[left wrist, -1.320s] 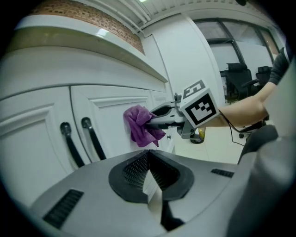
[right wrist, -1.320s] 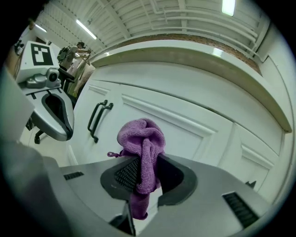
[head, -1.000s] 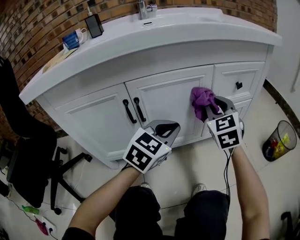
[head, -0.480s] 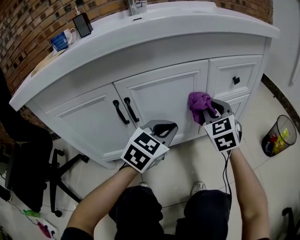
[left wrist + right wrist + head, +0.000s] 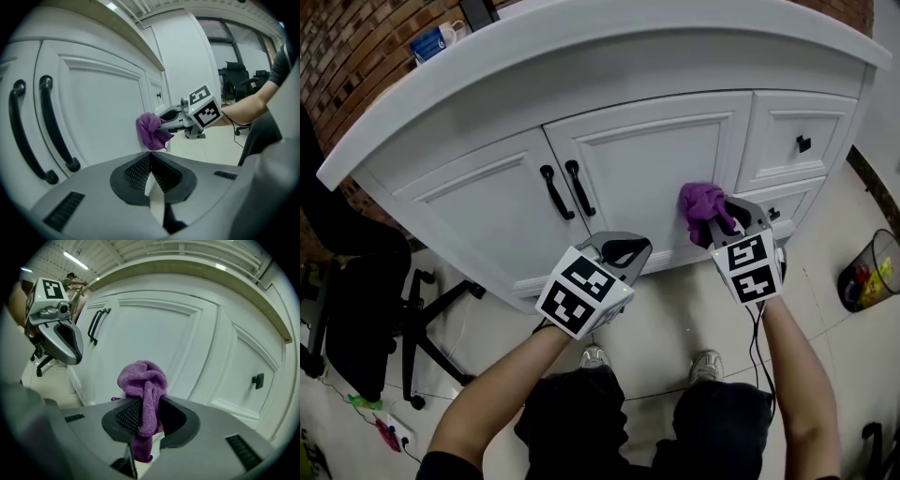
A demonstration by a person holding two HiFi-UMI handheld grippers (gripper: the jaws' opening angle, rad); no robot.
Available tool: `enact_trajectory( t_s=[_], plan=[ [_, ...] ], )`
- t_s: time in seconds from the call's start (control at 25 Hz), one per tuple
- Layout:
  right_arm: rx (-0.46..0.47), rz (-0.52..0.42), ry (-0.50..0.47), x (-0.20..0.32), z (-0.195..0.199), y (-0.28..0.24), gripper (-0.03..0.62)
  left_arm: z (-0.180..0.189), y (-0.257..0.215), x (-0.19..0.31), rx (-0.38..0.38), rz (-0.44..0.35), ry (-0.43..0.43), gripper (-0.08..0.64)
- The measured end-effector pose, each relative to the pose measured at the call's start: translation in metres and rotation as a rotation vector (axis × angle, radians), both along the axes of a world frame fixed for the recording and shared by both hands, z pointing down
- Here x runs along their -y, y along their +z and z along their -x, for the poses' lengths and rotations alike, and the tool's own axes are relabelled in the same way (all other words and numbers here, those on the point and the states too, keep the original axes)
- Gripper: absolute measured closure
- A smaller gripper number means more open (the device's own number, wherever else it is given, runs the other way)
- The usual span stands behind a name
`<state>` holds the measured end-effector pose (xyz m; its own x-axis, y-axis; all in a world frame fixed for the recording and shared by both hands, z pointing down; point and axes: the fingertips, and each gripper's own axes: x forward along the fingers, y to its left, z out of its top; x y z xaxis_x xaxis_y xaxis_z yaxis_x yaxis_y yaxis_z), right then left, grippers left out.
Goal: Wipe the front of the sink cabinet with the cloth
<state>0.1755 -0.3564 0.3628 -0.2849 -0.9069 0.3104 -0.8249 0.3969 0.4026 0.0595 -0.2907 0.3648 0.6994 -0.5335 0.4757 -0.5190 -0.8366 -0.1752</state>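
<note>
Two doors and a drawer stack make up the white front of the sink cabinet (image 5: 647, 169), under the overhanging rim of the counter (image 5: 581, 56). Far left, against the brick wall (image 5: 342, 66), a black office chair (image 5: 356, 300) stands on the pale floor (image 5: 666, 314), with a blue mug (image 5: 431, 42) above it on the counter's edge. Where the doors meet, a pair of black bar handles (image 5: 564, 190) stand upright side by side.

Below and just right of them, the left gripper (image 5: 623, 246) is held low in front of the right door, its jaws clenched together on nothing, apart from the door and pointing along it in the left gripper view (image 5: 150, 157).

Right of that, the purple cloth (image 5: 701, 202) is bunched into a ball and rests against the lower right part of the same door, well clear of the handles. The right gripper (image 5: 717, 217) has its jaws clamped on it, a tail of cloth hanging down between them in the right gripper view (image 5: 147, 404).

Further right come the drawers, the upper one with a small black knob (image 5: 803, 143), and at the far right a wire waste bin (image 5: 870, 275) on the floor.
</note>
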Motion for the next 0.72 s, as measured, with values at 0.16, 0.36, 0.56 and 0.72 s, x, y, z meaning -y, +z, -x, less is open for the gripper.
enact_trajectory(
  t_s=[0.16, 0.36, 0.56, 0.72],
  plan=[
    [0.005, 0.007, -0.077, -0.002, 0.042, 0.003, 0.503, 0.018, 0.006, -0.004, 0.001, 0.009, -0.03, 0.555],
    [-0.02, -0.007, -0.174, -0.008, 0.095, -0.003, 0.503, 0.049, 0.011, -0.01, 0.001, 0.017, -0.083, 0.555],
    [-0.068, -0.015, -0.272, -0.015, 0.141, -0.004, 0.503, 0.073, 0.016, -0.018, 0.001, 0.031, -0.127, 0.555],
    [-0.118, -0.003, -0.338, -0.022, 0.174, 0.009, 0.503, 0.088, 0.016, -0.022, -0.006, 0.032, -0.152, 0.555]
  ],
)
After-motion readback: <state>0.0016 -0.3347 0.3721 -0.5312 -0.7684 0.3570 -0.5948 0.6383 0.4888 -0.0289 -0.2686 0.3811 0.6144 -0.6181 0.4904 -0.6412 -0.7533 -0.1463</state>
